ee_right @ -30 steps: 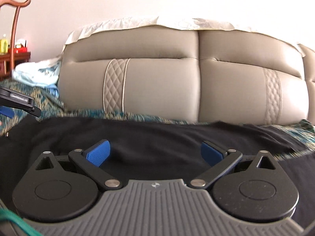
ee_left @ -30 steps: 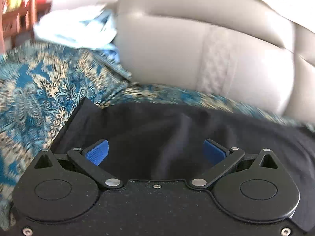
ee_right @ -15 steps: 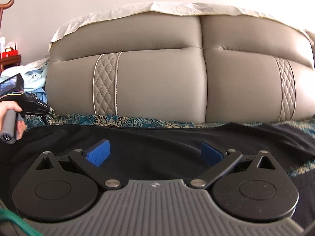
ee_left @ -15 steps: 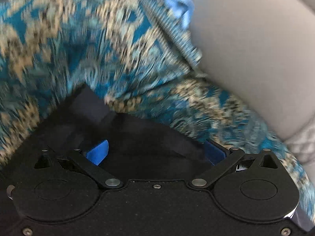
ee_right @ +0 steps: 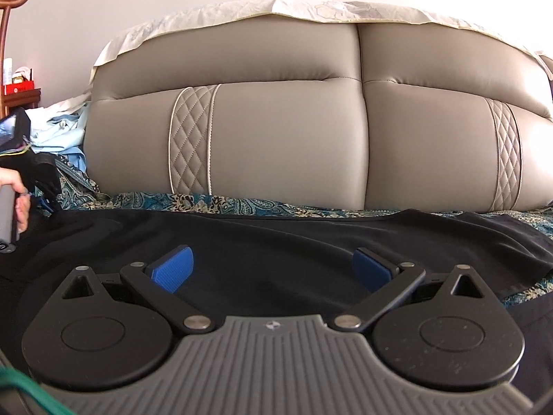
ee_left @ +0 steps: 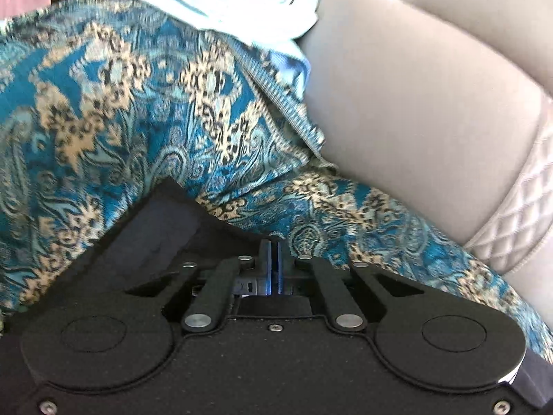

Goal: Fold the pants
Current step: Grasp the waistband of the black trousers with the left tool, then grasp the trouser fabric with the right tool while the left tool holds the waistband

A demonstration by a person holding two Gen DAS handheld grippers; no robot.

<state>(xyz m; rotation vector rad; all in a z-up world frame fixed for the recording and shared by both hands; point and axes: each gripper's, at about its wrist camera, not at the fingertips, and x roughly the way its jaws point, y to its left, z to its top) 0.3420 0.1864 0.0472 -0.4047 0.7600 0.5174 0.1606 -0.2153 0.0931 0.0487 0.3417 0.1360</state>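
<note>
Black pants (ee_right: pixel 276 238) lie spread across the bed. In the left wrist view their corner (ee_left: pixel 162 221) rests on the teal patterned bedspread. My left gripper (ee_left: pixel 274 252) is shut on the far edge of the pants near that corner. My right gripper (ee_right: pixel 273 266) is open and empty, held low over the middle of the pants. In the right wrist view the left gripper (ee_right: pixel 38 186) and the hand holding it show at the far left edge.
A grey padded headboard (ee_right: pixel 287 131) stands right behind the pants. The teal patterned bedspread (ee_left: pixel 103 110) covers the bed. Light blue and white bedding (ee_left: pixel 224 3) is piled at the back left by a wooden side table (ee_right: pixel 19 93).
My left gripper moved to the pants' far left edge and closed on it; it was open a second ago. My right gripper stayed open and barely moved.
</note>
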